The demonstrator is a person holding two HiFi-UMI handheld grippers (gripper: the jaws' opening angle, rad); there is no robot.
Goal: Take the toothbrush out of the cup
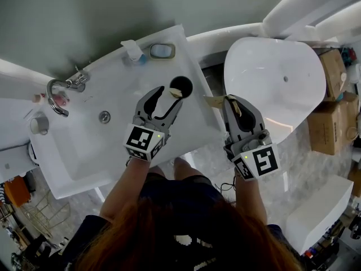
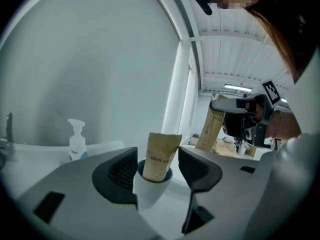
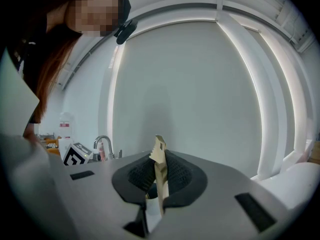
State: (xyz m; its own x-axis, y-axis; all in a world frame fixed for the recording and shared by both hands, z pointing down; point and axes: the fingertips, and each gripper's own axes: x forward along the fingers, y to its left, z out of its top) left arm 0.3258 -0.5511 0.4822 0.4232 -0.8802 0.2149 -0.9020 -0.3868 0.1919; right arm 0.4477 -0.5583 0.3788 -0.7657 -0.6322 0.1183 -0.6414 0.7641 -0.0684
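The left hand-held gripper (image 1: pixel 167 99) hangs with jaws spread wide over the white washbasin bench (image 1: pixel 113 145). Just ahead of its tips stands a pale round cup (image 2: pixel 149 193) with a brown paper sachet (image 2: pixel 161 156) upright inside. The right hand-held gripper (image 1: pixel 233 105), held off to the side, pinches the brown paper-wrapped toothbrush (image 2: pixel 211 130), which is clear of the cup.

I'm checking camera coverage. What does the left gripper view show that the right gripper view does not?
Only the left gripper view: the left gripper, jaws open either side of a white cup holding a brown paper packet. Only the right gripper view: that gripper's black-and-white marker cube. Both: a second brown paper packet, clamped in the shut right gripper.
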